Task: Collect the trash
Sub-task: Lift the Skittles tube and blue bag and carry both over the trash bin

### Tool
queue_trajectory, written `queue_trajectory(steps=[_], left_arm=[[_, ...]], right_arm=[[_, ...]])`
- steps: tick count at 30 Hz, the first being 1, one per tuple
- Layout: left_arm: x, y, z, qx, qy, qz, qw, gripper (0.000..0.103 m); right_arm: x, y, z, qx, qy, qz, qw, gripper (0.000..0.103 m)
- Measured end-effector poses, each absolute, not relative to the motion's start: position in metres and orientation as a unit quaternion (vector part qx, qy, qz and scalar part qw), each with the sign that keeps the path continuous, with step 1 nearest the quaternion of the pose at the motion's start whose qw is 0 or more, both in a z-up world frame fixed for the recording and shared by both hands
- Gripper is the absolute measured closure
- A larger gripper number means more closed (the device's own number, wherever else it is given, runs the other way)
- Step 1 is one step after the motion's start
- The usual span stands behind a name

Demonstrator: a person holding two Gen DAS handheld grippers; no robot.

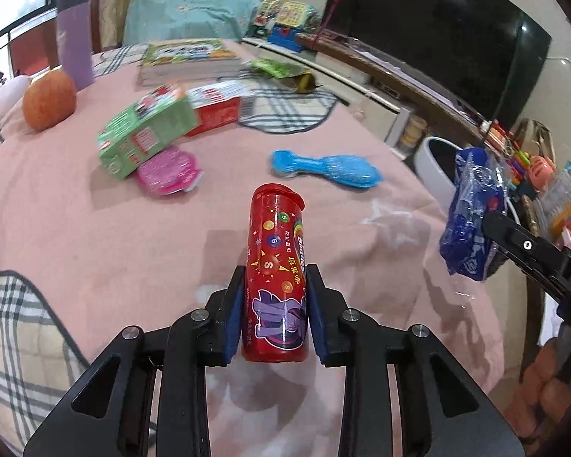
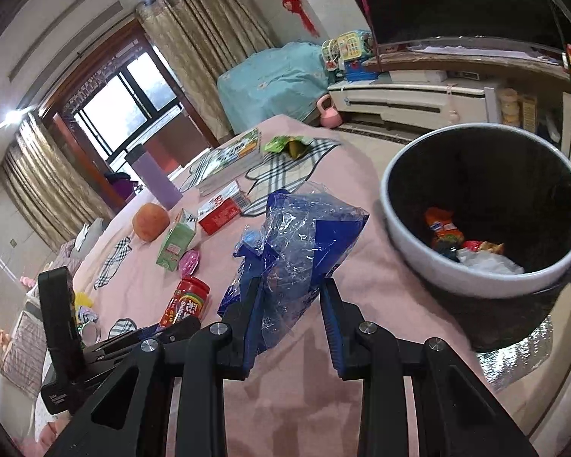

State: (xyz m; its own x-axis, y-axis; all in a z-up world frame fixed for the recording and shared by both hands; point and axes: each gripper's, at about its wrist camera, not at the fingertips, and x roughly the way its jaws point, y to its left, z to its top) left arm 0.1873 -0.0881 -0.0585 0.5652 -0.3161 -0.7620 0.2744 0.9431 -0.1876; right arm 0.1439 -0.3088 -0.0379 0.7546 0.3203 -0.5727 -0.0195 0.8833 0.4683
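Across the left wrist view, a pink cloth-covered table held books and cartons while the left gripper clamped a red candy tube. From the right wrist view, the right gripper pinched a blue plastic wrapper beside a trash bin, curtains behind.

right gripper jaws clamp blue wrapper (crumpled) near bin.

Bare pink tablecloth lies open toward the trash bin at two o'clock. At ten o'clock, a green carton and red box crowd the way.
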Motion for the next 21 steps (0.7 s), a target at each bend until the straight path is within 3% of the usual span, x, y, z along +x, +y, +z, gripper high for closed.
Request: queue_trajectory(steps=[21], left_arm=[[0.182, -0.185, -0.025, 0.023, 0.409, -0.254, 0.876, 0.075]], right_arm=[[0.117, -0.381, -0.032, 0.248, 0.312, 0.025, 0.917, 0.073]])
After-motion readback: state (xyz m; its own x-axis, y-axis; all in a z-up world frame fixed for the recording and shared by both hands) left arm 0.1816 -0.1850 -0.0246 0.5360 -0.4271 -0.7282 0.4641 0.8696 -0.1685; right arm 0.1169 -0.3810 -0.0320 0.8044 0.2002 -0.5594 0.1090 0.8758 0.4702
